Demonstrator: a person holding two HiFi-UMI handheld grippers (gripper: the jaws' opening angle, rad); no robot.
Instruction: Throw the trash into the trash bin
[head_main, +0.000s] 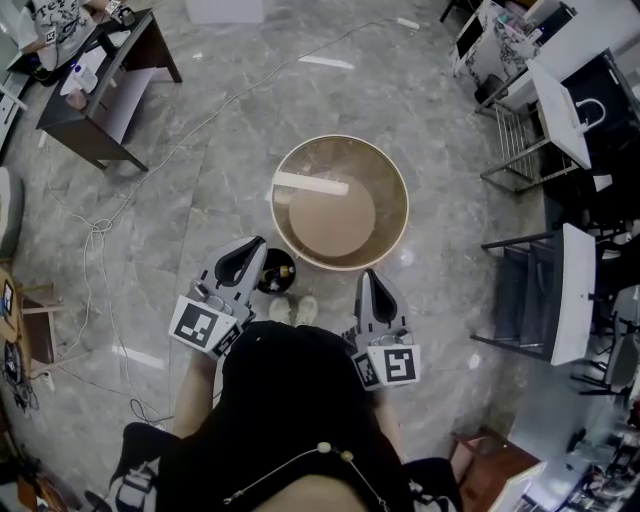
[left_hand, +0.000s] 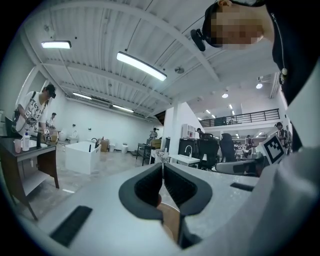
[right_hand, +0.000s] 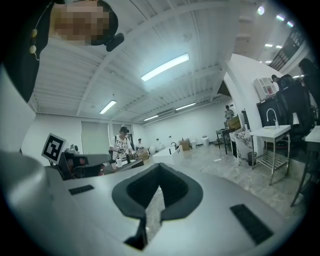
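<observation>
The round tan trash bin (head_main: 398, 196) stands on the marble floor just ahead of me in the head view. A pale flat strip of trash (head_main: 311, 184) lies inside it against the left wall. My left gripper (head_main: 260, 243) is held level near the bin's lower-left rim, its jaws together with nothing between them. My right gripper (head_main: 368, 273) hovers at the bin's near rim, also shut and empty. In the left gripper view the left gripper (left_hand: 162, 164) has its pads touching, and a bit of the tan bin (left_hand: 171, 221) shows below them. The right gripper view shows the right gripper (right_hand: 159, 165) closed over bare floor.
A small dark round object (head_main: 277, 272) sits on the floor between the left gripper and the bin. A dark desk (head_main: 100, 95) stands far left, with a cable (head_main: 98, 232) trailing across the floor. Black chairs and racks (head_main: 540, 290) line the right side.
</observation>
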